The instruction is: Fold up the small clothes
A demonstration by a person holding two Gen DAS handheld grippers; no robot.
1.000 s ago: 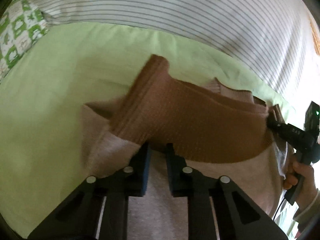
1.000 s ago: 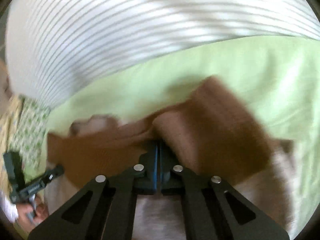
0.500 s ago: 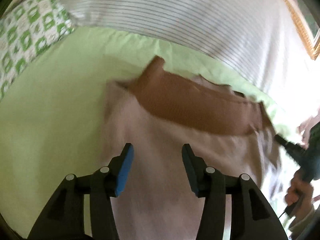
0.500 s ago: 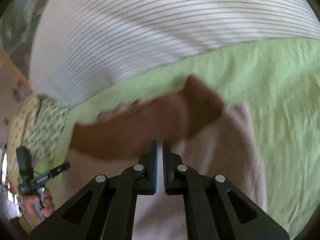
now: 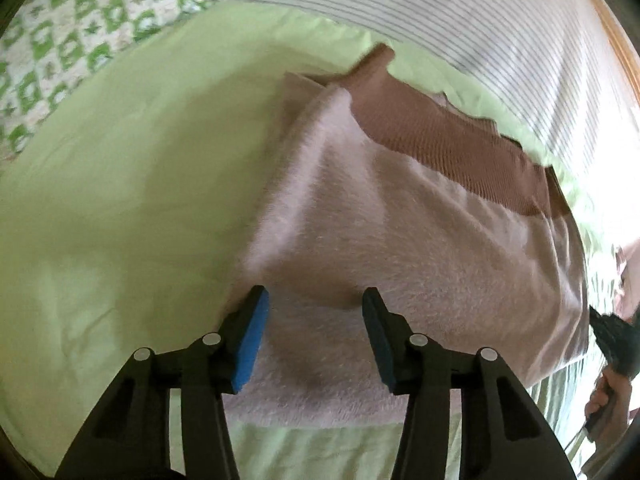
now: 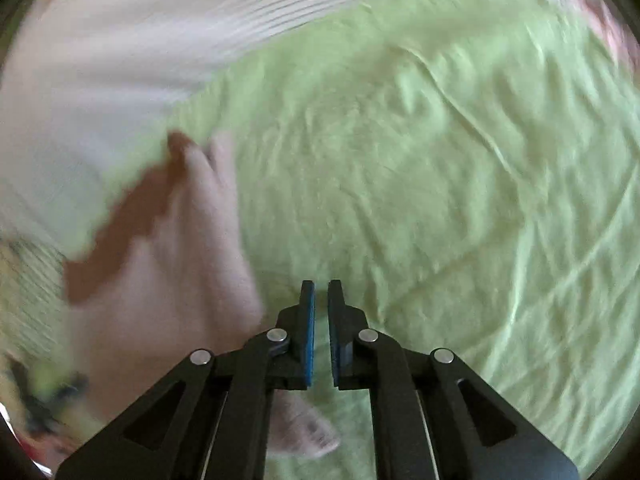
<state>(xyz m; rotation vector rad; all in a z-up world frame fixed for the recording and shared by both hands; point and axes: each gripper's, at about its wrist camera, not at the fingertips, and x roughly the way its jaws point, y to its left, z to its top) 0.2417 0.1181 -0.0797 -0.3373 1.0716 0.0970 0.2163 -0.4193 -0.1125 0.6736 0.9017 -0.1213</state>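
The pink garment (image 5: 400,248) lies flat on the green sheet (image 5: 120,184), its brown ribbed band (image 5: 448,148) running along the far edge from upper left to lower right in my left view. That makes its long axis run from near to far under my left gripper (image 5: 314,300), whose jaws stand wide apart with nothing pinched between them; the left fingertip sits at the cloth's left edge and the right one over the pink pile, and I cannot tell whether either touches it. My right gripper (image 6: 321,288) is off the garment altogether: its jaws have just parted a crack, with only a narrow slit of bare sheet showing between them and no cloth caught, and the pink fabric lies to its left, its near right corner just beside the left finger. The right view is smeared, so the cloth's outline there is only rough. So my left hand is the nearer one, already over the near left part of the piece. I judge the next fold turns on that: the near edge lies across in front of my left fingers, while my right hand must come back leftward to reach the other corner.
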